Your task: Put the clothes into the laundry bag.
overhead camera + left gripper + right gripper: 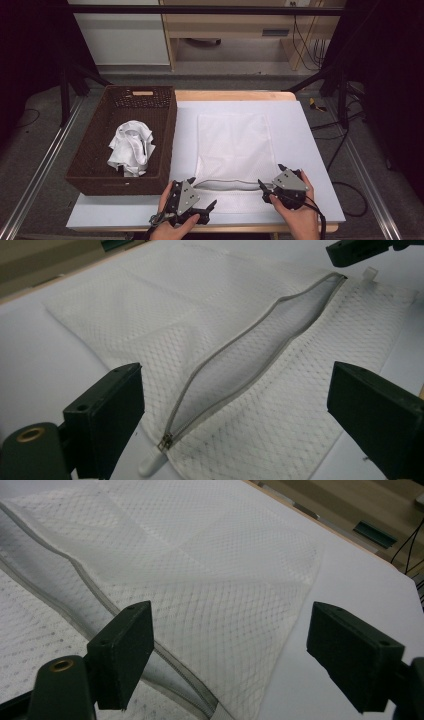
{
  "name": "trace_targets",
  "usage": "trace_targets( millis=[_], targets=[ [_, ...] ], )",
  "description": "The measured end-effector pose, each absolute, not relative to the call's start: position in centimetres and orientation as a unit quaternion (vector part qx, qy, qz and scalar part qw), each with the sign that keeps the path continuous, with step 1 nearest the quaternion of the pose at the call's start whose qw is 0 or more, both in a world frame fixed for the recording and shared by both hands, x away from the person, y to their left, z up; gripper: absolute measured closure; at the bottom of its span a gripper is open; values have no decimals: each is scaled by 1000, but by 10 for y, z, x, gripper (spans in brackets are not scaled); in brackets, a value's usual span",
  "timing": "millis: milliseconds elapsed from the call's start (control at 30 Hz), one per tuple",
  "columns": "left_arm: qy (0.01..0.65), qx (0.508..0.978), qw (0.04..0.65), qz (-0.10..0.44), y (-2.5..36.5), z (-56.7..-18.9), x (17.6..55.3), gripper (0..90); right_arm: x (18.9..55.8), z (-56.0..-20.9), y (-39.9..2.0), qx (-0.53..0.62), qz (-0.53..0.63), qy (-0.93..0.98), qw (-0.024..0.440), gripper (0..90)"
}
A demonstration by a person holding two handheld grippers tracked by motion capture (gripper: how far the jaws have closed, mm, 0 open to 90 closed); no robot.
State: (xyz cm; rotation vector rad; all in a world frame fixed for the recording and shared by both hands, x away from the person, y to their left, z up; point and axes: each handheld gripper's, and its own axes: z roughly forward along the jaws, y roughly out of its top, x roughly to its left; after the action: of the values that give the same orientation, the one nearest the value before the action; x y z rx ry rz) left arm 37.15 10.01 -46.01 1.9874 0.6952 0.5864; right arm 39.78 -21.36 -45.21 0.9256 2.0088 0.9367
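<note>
Mesh bag [234, 145] between the tongs: white netted fabric, grey zipper [240, 365]. Basket [95, 145] left of them: dark woven wicker. Cloth [131, 149] inside: white, crumpled.

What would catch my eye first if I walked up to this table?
Probably the white mesh laundry bag lying flat on the pale table, its grey zipper gaping open along the near edge. A person holds a black claw at each end of that opening, the left claw and the right claw, both with jaws apart and gripping nothing. To the left stands a dark woven basket with a crumpled white cloth inside.
</note>
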Motion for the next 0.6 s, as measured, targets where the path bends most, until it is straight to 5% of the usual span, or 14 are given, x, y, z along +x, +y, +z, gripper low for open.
trace_targets(
  millis=[600],
  targets=[
    [295, 813, 442, 235, 100, -460, 373, 87, 394, -453, -203, 338, 367, 796, 342, 232]
  ],
)
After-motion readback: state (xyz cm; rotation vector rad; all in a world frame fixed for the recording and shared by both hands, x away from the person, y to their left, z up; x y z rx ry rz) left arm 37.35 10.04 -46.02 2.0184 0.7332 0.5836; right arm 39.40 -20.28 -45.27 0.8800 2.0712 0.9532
